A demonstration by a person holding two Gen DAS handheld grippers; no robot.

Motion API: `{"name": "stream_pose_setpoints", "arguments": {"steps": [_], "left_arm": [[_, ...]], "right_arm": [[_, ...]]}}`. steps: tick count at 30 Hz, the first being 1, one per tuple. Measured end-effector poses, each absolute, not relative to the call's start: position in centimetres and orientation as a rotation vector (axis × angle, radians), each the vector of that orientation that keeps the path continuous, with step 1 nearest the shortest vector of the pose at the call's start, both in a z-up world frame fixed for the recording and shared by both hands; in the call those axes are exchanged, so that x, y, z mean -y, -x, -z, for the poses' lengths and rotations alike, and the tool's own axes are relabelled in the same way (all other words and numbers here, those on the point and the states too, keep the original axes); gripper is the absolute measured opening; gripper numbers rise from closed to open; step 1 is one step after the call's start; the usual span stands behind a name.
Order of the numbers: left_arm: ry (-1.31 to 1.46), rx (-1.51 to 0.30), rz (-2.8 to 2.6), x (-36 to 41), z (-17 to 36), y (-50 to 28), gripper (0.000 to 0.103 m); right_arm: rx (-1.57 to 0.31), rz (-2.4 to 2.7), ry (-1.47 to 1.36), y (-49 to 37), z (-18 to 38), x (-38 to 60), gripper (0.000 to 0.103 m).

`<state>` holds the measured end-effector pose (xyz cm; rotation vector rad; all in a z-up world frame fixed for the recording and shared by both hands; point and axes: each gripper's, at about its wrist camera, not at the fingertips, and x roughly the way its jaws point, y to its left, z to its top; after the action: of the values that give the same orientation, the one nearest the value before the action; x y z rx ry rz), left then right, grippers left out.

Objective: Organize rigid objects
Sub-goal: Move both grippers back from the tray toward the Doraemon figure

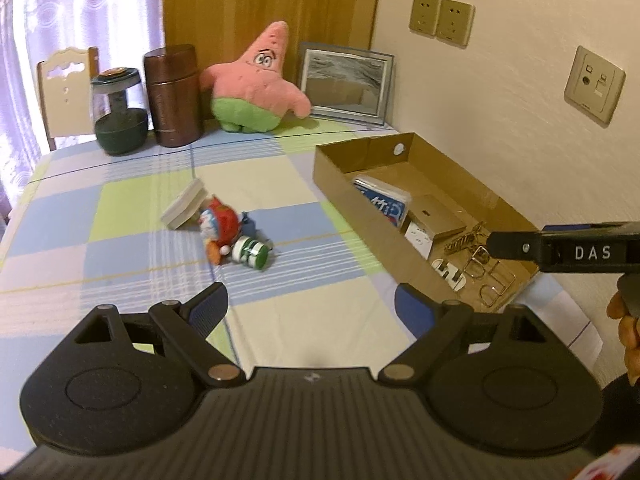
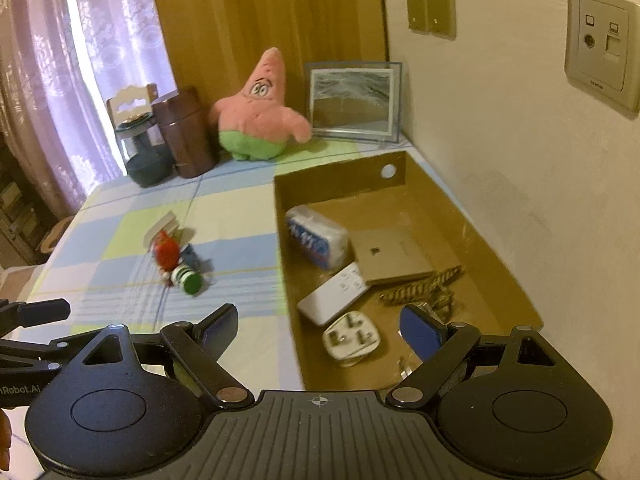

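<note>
A small heap lies mid-table on the checked cloth: a white box (image 1: 185,205), a red toy figure (image 1: 219,223) and a green-and-white roll (image 1: 252,254). The same heap shows in the right wrist view, with the roll (image 2: 187,277) nearest. A brown cardboard tray (image 1: 340,184) by the wall holds a blue tissue pack (image 1: 382,200), a flat brown card, a white plug (image 2: 351,339), a white adapter (image 2: 334,298) and gold wire pieces (image 1: 486,276). My left gripper (image 1: 312,306) is open and empty, short of the heap. My right gripper (image 2: 318,326) is open and empty over the tray's near end.
At the table's back stand a dark jar (image 1: 118,114), a brown canister (image 1: 173,94), a pink starfish plush (image 1: 256,80) and a framed picture (image 1: 346,82). The wall with sockets (image 1: 440,20) runs along the right. A chair (image 1: 66,92) stands behind the far left edge.
</note>
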<state>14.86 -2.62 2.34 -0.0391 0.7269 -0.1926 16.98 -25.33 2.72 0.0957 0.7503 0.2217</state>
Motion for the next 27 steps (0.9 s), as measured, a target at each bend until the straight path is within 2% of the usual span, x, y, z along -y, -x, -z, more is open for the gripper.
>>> {"name": "stream_pose_setpoints", "arguments": {"steps": [27], "left_arm": [[0.061,-0.735,0.057,-3.9,-1.3,-11.5,0.088]], "right_arm": [[-0.748,-0.358,-0.059,-14.9,-0.8,18.9,0.085]]}}
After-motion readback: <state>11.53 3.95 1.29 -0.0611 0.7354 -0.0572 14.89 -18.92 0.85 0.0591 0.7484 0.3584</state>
